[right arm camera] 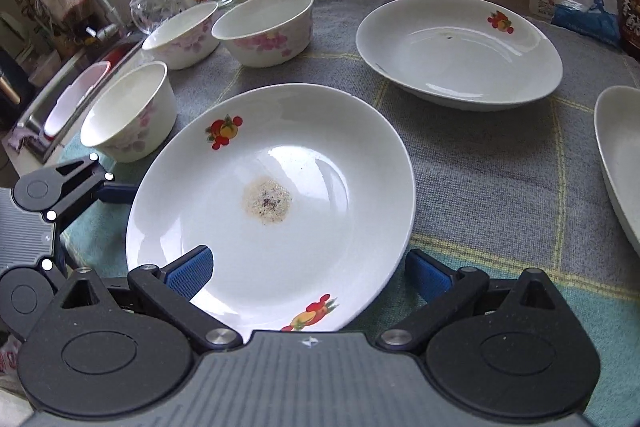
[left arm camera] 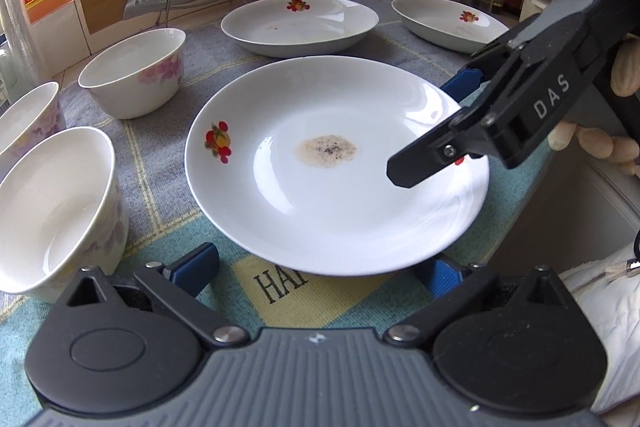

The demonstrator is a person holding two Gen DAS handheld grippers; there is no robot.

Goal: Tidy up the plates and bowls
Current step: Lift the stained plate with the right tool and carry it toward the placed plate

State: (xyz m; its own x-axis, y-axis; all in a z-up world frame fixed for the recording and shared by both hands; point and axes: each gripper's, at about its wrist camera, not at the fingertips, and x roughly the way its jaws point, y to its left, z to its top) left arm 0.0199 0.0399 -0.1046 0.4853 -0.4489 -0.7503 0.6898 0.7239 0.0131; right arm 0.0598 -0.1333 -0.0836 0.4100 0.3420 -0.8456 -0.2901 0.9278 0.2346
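So far nothing was stacked — soiled plate (left arm camera: 336, 167) lay on the cloth (left arm camera: 160, 163) | both claws released: left gripper (left arm camera: 316, 267), right gripper (right arm camera: 308, 271) straddling its rim | three bowls (right arm camera: 264, 27), two plates (right arm camera: 460, 51) apart — all left.

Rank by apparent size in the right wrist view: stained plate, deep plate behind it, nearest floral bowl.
1. Stained plate, though nearness inflates it.
2. Deep plate; true size may match the first.
3. Nearest floral bowl, clearly smallest.
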